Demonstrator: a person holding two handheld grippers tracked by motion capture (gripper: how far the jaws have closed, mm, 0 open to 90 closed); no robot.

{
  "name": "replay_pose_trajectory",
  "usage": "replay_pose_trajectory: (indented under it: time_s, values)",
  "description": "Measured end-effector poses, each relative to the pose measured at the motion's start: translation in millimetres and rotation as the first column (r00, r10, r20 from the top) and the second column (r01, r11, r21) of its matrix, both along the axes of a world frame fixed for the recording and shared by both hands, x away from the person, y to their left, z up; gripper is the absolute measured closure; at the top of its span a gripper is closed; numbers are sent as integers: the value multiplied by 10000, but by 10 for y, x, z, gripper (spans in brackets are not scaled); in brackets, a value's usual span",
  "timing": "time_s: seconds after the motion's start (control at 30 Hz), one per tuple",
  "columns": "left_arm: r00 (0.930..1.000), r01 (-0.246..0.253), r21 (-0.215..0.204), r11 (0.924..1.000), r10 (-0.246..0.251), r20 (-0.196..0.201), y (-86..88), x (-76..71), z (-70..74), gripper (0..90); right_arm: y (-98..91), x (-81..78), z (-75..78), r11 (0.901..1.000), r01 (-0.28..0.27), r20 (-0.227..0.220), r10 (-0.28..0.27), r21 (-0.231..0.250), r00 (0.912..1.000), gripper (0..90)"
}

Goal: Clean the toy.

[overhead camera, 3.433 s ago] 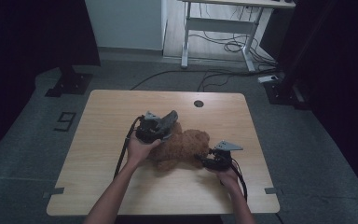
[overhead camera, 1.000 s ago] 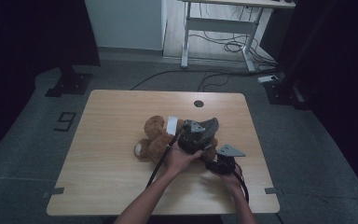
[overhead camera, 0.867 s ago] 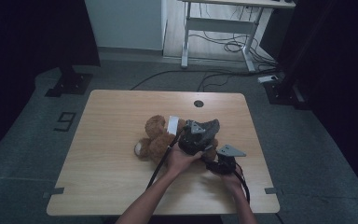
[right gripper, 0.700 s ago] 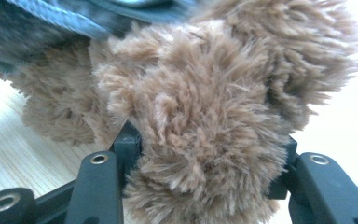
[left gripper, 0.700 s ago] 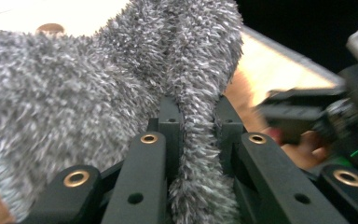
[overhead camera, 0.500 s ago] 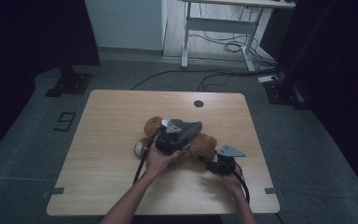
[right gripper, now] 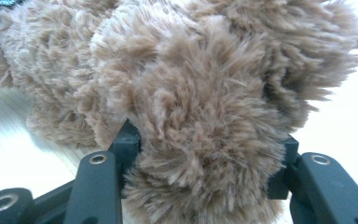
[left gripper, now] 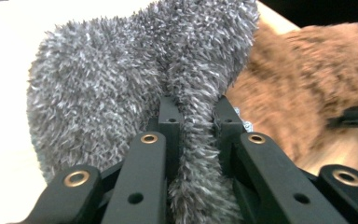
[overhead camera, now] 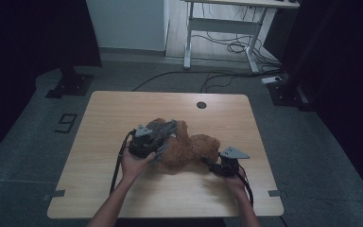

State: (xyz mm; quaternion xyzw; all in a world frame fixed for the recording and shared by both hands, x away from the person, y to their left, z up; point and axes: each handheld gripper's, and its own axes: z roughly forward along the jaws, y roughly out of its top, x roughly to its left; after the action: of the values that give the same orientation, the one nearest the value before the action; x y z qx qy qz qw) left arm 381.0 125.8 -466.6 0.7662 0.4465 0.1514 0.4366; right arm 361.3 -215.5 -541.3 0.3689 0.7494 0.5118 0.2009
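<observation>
A brown plush bear (overhead camera: 189,147) lies at the middle of the wooden table (overhead camera: 123,109). My left gripper (overhead camera: 160,136) hovers over the bear's left part, shut on a fold of grey fuzzy cloth (overhead camera: 168,126). In the left gripper view the grey fuzzy cloth (left gripper: 121,79) is pinched tight in the left gripper (left gripper: 195,122), and the bear (left gripper: 307,88) lies behind to the right. My right gripper (overhead camera: 210,163) is at the bear's right end. In the right gripper view the right gripper (right gripper: 204,154) is shut on a thick tuft of the bear (right gripper: 200,93).
A round cable hole (overhead camera: 201,104) sits near the table's far edge. A white desk frame (overhead camera: 222,28) with loose cables stands on the floor beyond. Black stand feet (overhead camera: 71,85) rest on the floor at the far left. Each gripper trails a black cable toward the near edge.
My left hand has carried the grey cloth leftward across the bear, from beside the right gripper to the bear's left part. The right gripper has kept its place and its hold.
</observation>
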Motion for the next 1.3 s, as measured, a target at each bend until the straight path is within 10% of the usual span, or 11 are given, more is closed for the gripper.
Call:
replay_pose_trajectory:
  time_s: [0.37, 0.6, 0.97, 1.3]
  values:
    - [9998, -171, 41, 9998, 170, 105, 125, -64, 62, 778, -8, 12, -8, 9999, 81, -106, -79, 143, 9999, 458]
    - [9958, 689, 63, 9976, -692, 595, -324, -32, 348, 776, -11, 19, -11, 9998, 78, -103, -76, 192, 9999, 458]
    - [9945, 953, 618, 9935, -977, 379, -849, 100, 220, 776, -23, 28, -15, 9997, 24, -138, -21, 229, 9999, 454]
    - [9526, 2917, 1419, 9459, -3007, 463, -1686, -101, 268, 776, -18, 17, -12, 9997, 66, -148, -63, 219, 9999, 454]
